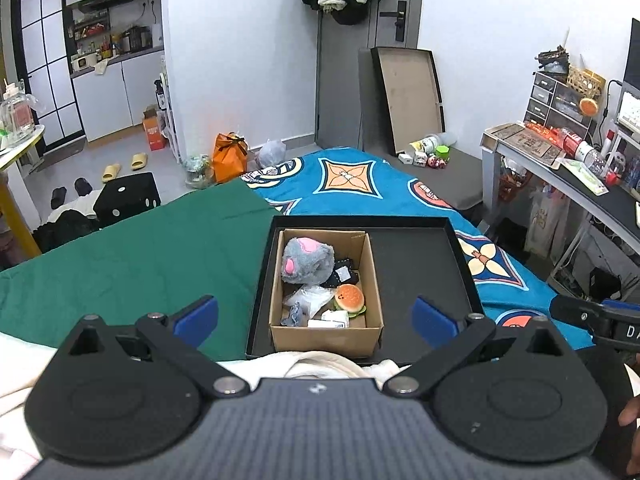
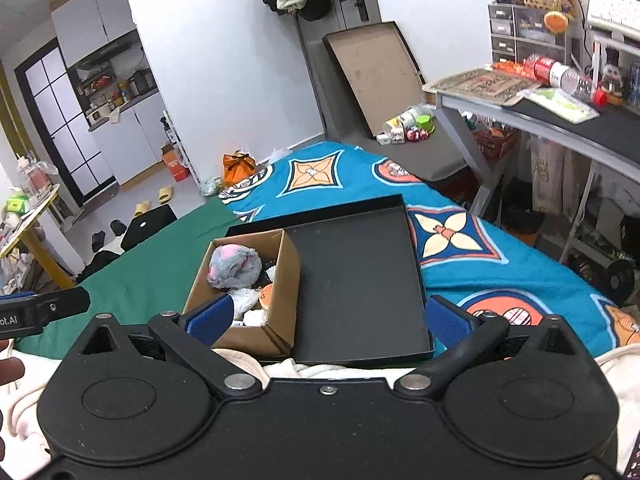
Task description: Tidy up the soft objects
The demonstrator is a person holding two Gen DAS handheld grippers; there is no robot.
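While both grippers hover above the bed (image 1: 140, 248), the left gripper (image 1: 316, 320) has its blue fingers (image 1: 198, 318) spread wide with nothing between them, and the right gripper (image 2: 326, 320) is likewise spread and empty. Just ahead of the left fingers sits a cardboard box (image 1: 372, 280) inside a black tray (image 1: 416, 264), holding a grey plush toy (image 1: 306, 260) and a burger toy (image 1: 350, 299)

Bright, even light; sharp, edges bowed
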